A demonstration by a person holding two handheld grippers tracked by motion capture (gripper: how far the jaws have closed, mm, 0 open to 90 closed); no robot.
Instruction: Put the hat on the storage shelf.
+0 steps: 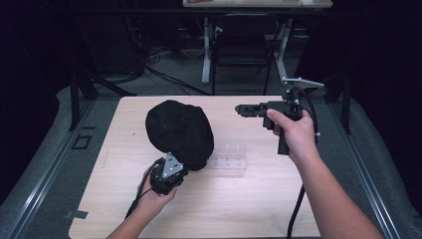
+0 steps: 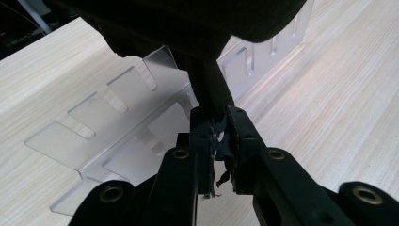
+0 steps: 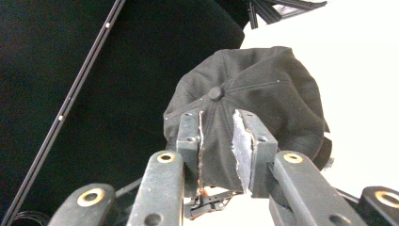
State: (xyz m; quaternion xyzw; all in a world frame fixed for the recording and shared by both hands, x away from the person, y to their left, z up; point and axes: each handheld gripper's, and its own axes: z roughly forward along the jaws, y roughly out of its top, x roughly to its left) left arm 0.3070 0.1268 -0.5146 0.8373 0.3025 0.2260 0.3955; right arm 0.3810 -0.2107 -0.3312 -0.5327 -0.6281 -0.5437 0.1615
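Note:
A black cap (image 1: 179, 130) is held up over the left middle of the wooden table (image 1: 259, 209). My left gripper (image 1: 174, 168) comes from below it, near the front, and is shut on a black strip of the cap's edge (image 2: 210, 92). The left gripper view shows the jaws (image 2: 219, 141) clamped tight on this fabric. My right gripper (image 1: 240, 109) hovers to the right of the cap and points left at it. Its jaws (image 3: 219, 141) are open with nothing between them. Beyond them the cap's crown (image 3: 254, 94) and top button are visible.
A clear plastic slotted rack (image 1: 230, 158) lies on the table just right of the cap and shows under it as a clear rack (image 2: 117, 122). Chair and desk legs (image 1: 206, 50) stand beyond the far edge. Dark rails run along both sides.

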